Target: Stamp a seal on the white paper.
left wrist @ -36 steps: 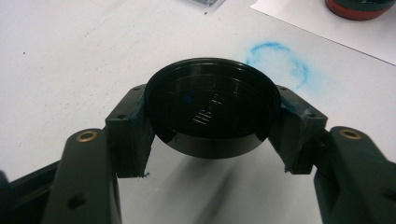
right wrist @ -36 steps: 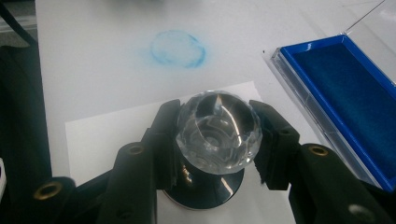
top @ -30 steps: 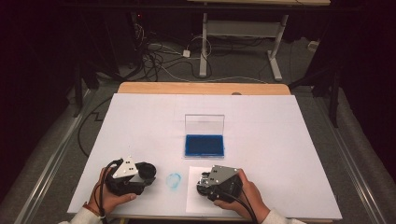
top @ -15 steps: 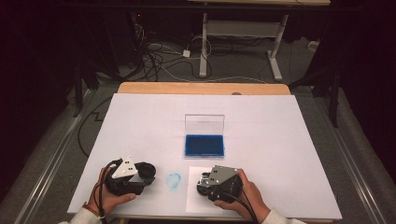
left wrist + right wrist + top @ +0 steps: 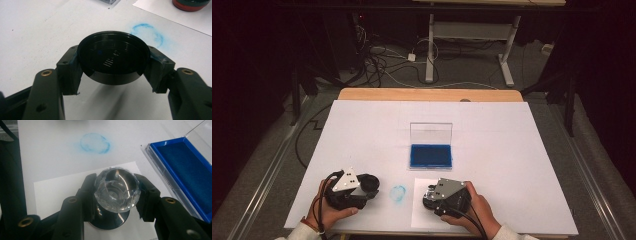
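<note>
surface: we see a white-covered table (image 5: 362,135) | ahead of right tongs: open blue ink pad (image 5: 430,155) | under them: white paper sheet (image 5: 419,212) | between tongs: blue smudge (image 5: 398,193)

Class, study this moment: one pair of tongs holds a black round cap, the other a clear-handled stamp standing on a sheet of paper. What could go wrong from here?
1. The stamp is held by its smooth faceted handle; it could twist or slip in the right tongs and blur the print on the paper sheet.
2. A blue ink smudge already marks the table cover; the open ink pad nearby invites more.
3. The left tongs pinch the black cap only at its edges, so it might drop.
</note>
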Available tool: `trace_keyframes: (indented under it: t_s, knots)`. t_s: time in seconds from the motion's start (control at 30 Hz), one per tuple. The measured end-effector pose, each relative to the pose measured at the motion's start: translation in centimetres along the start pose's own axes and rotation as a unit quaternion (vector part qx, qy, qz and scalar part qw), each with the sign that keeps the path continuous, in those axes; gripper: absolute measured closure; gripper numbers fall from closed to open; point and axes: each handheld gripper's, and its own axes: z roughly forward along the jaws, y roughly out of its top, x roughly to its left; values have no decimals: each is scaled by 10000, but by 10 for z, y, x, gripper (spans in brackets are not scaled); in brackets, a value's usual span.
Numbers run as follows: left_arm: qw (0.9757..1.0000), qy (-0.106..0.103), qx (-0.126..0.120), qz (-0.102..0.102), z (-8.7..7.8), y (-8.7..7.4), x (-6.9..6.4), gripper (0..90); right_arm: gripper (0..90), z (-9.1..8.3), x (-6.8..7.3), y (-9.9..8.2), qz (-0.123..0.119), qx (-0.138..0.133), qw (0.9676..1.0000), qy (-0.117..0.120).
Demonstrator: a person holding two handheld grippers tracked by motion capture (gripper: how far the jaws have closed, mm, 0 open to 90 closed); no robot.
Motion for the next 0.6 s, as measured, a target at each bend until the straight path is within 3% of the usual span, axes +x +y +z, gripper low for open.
trace_keyframes:
  t_s: [0.6]
  knots:
    - [10000,3,7,-29,0,-1,0,365,571,0,1,2,-51,67,10000,-42]
